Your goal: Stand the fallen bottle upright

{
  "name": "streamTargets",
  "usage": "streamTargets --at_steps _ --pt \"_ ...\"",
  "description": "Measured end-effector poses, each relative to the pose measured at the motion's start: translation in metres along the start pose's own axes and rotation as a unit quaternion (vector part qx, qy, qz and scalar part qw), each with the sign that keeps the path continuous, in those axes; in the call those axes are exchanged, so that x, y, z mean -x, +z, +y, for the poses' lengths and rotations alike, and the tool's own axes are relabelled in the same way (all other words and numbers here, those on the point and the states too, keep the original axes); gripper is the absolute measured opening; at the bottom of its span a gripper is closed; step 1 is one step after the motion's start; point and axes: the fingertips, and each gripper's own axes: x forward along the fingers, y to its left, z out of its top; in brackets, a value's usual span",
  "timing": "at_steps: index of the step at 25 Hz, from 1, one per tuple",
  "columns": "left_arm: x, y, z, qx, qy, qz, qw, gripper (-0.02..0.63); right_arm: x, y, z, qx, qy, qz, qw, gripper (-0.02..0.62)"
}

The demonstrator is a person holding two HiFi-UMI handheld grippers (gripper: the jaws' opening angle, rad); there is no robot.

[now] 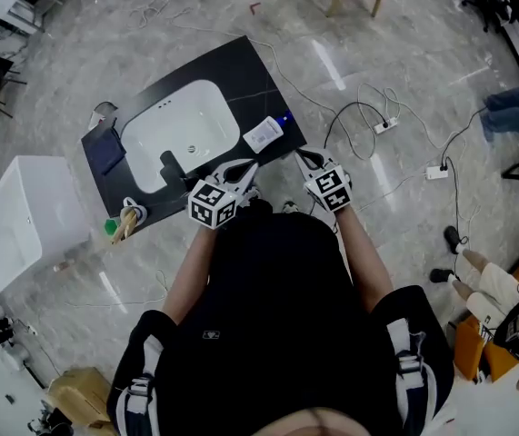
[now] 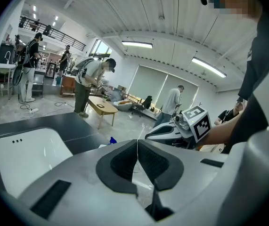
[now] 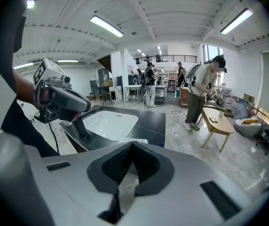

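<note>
The white plastic bottle with a blue cap lies on its side on the black desk, just beside the white sink bowl and near the desk's right edge. The left tongs are shut tight with nothing in them, and their tips are close to the bottle, on the side nearest the person. The right tongs are shut too and hold nothing, and they are next to the left tongs, by the near right corner of the desk.
</note>
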Motion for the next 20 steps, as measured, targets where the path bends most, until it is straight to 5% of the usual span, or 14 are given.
streamTargets --at_steps 7,12,20 --pt "0.003 0.005 0.014 -0.016 -0.030 0.014 0.9993 0.015 -0.017 0.011 -0.003 -0.017 -0.025 0.005 1.000 0.060" --pt "0.010 0.012 0.028 0.021 -0.047 -0.005 0.9987 0.015 -0.031 0.016 -0.005 -0.023 -0.043 0.005 0.999 0.060" --pt "0.024 0.012 0.047 0.017 -0.045 -0.006 0.9988 0.015 -0.046 0.020 -0.003 -0.021 -0.054 0.006 0.998 0.060"
